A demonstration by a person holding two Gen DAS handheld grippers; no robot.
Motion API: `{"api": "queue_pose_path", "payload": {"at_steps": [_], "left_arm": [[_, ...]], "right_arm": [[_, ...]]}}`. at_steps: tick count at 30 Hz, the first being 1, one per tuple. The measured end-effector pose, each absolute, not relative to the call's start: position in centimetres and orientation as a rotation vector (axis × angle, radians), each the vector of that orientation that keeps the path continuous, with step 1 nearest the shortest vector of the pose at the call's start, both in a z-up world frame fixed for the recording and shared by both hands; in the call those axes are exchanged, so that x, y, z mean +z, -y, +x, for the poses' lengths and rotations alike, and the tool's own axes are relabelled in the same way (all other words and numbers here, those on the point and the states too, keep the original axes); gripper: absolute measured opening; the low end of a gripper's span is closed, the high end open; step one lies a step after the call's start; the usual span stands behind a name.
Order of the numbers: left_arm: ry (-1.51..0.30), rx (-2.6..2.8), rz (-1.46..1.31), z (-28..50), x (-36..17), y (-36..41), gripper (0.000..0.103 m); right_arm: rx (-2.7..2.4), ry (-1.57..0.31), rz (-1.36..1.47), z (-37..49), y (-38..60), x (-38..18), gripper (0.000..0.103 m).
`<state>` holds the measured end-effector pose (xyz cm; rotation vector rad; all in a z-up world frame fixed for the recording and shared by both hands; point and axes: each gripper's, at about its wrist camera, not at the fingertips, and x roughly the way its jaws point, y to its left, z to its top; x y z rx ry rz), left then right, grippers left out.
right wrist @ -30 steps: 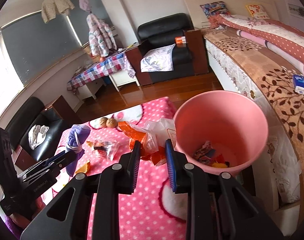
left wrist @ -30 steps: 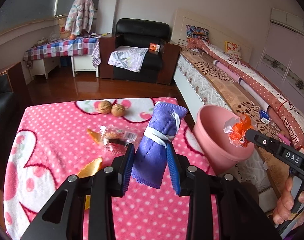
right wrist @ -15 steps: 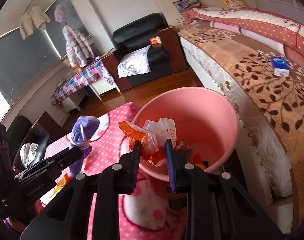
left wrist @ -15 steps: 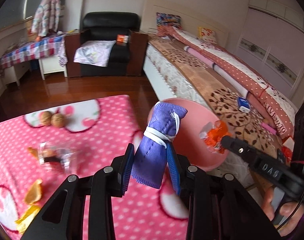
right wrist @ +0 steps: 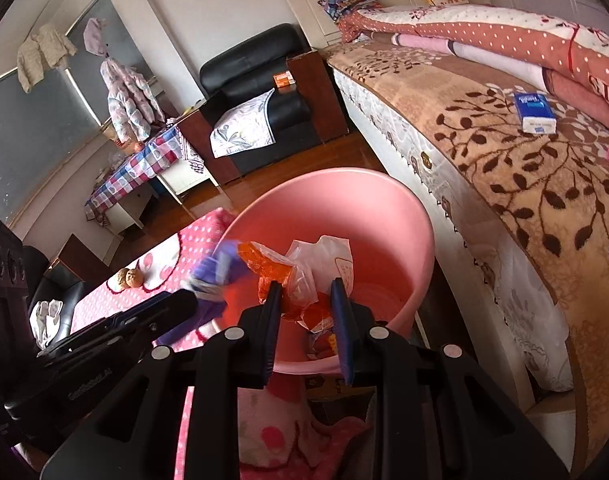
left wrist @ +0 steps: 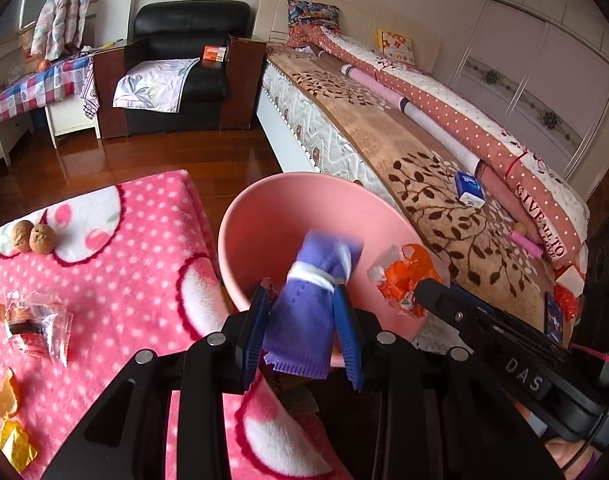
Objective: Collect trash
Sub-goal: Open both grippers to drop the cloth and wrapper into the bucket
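My left gripper [left wrist: 302, 312] has opened over the pink bin [left wrist: 264, 216]; the purple cloth [left wrist: 310, 304] is blurred between the jaws, slipping downward. It also shows in the right wrist view [right wrist: 214, 270]. My right gripper [right wrist: 306, 300] is over the bin [right wrist: 384, 216], with jaws slightly parted around an orange and clear wrapper [right wrist: 300, 272], also seen in the left wrist view [left wrist: 400, 284]. Trash lies in the bin bottom.
A pink dotted table [left wrist: 124, 280] holds two walnuts [left wrist: 30, 238], a clear wrapped snack [left wrist: 36, 326] and yellow wrappers [left wrist: 12, 420]. A bed [left wrist: 424, 140] stands right of the bin, with a blue tissue pack [left wrist: 469, 189] on it. A black armchair [left wrist: 176, 76] stands behind.
Both grippers moved right from the table to over the bin. The left jaws widened and the purple cloth is sliding down, blurred. The right jaws also widened around the wrapper.
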<state>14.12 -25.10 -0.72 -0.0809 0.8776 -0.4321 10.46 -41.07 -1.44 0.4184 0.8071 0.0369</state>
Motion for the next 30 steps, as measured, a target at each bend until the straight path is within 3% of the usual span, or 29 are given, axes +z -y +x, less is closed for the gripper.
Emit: {"api": "queue_pose_path", "payload": {"at_steps": [8, 16, 20, 30], "left_arm": [[-0.893, -0.436, -0.104, 15.3, -1.2, 25.4, 0.033], [-0.877, -0.447, -0.084, 14.5, -0.7, 24.9, 0.047], [-0.86, -0.455, -0.064, 13.8, -0.4, 24.8, 0.048], [-0.832, -0.446, -0.052, 12.1, 0.7, 23.1, 0.051]], "right_arm": [[0.018, -0.819, 0.428, 10.8, 42.1, -2.2, 0.025], [-0.002, -0.838, 0.444, 11.2, 42.1, -2.9, 0.029], [-0.005, -0.837, 0.458, 11.2, 42.1, -2.9, 0.038], [0.012, -0.823, 0.414, 10.1, 40.7, -1.8, 0.038]]}}
